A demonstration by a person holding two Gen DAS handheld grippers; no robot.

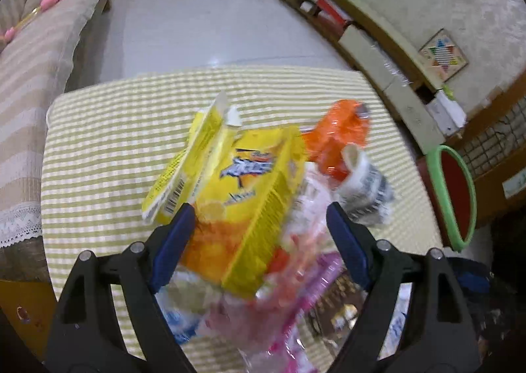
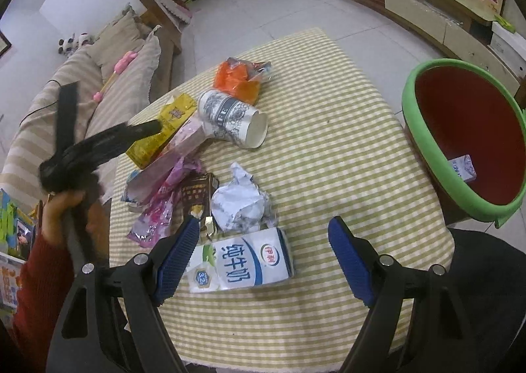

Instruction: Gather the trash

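Note:
Trash lies on a green-and-white striped table (image 2: 328,129). My left gripper (image 1: 259,221) is open around a yellow drink carton (image 1: 243,202), the carton between its blue pads (image 1: 177,235); I cannot tell whether they touch it. The carton also shows in the right wrist view (image 2: 171,119). My right gripper (image 2: 263,238) is open just above a white-and-blue milk carton (image 2: 246,261). Nearby lie a crumpled paper ball (image 2: 240,205), a patterned paper cup (image 2: 233,119), an orange wrapper (image 2: 240,77) and a pink wrapper (image 2: 157,208). A red bin with a green rim (image 2: 466,142) stands at the table's right and holds a small carton (image 2: 463,169).
A striped sofa (image 2: 108,90) runs along the table's left side. A low TV cabinet (image 2: 411,1) lines the far wall across white floor tiles. The person's hand in a red sleeve (image 2: 62,208) holds the left gripper's handle.

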